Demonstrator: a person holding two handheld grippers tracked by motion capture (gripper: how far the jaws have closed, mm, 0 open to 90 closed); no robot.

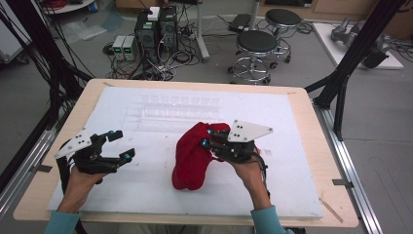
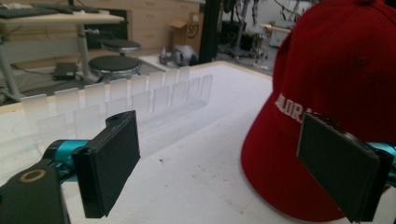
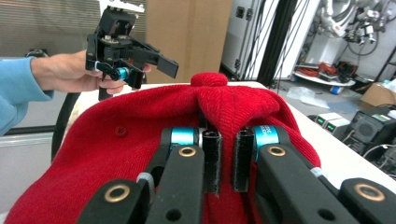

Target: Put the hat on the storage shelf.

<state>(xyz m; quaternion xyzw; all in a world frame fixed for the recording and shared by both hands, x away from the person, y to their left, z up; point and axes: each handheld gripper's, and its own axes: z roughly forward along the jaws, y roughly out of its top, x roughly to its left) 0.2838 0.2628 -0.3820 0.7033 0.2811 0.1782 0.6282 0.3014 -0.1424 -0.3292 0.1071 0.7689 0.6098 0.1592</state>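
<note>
Right gripper point(image 1: 210, 137) has its fingers pinching the red cap's point(image 1: 194, 156) fabric; the cap's lower edge rests on the white bench point(image 1: 160, 185). Left gripper point(image 1: 122, 145) hangs alongside, fingers spread, nothing between them.

Right gripper point(image 1: 210, 137) pinches the crown of the red fabric baseball cap point(image 1: 192, 158), which sits on the white foam board point(image 1: 272, 195) covering the pale wooden table point(image 1: 319, 156). Left gripper point(image 1: 122, 145) hangs beside it, jaws spread, apart from the cap. Behind them lies a clear plastic divider rack point(image 1: 178, 109).

Red cap point(image 1: 194, 156) with white lettering, crown fabric bunched, lifted partly off white table mat.
</note>
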